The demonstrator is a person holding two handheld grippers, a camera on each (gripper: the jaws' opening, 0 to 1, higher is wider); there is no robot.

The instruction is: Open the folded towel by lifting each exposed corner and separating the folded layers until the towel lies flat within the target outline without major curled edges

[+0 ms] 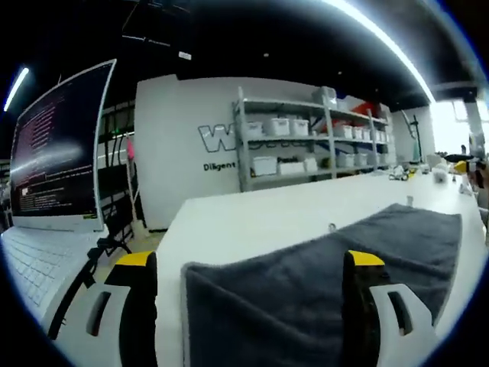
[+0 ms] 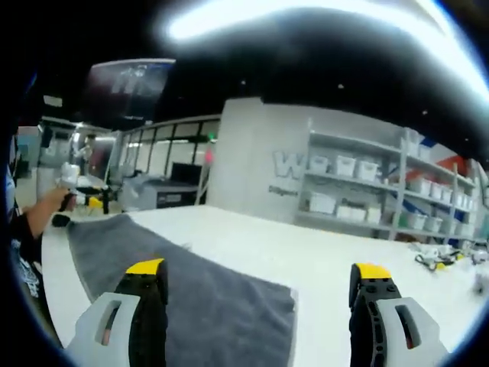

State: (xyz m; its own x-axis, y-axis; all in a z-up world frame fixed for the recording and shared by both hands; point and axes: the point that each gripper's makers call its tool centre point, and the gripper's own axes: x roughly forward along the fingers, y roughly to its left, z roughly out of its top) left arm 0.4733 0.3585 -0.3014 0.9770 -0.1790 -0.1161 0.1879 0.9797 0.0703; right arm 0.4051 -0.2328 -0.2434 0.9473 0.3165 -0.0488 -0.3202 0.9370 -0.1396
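Observation:
A dark grey towel (image 1: 306,298) lies spread on the white table (image 1: 252,218), reaching away to the right in the left gripper view. My left gripper (image 1: 252,260) is open just above its near end, one jaw over the cloth and the other off its left edge. In the right gripper view the same towel (image 2: 191,298) runs from the lower middle toward the left. My right gripper (image 2: 258,269) is open over the towel's near corner, with nothing between its jaws. A person's hand (image 2: 42,214) holds the left gripper (image 2: 76,183) at the towel's far end.
An open white laptop (image 1: 57,153) stands at the table's left edge. Grey shelving with white bins (image 1: 313,141) lines the back wall. Small items (image 1: 439,172) sit at the table's far right end, and others (image 2: 435,260) at the right.

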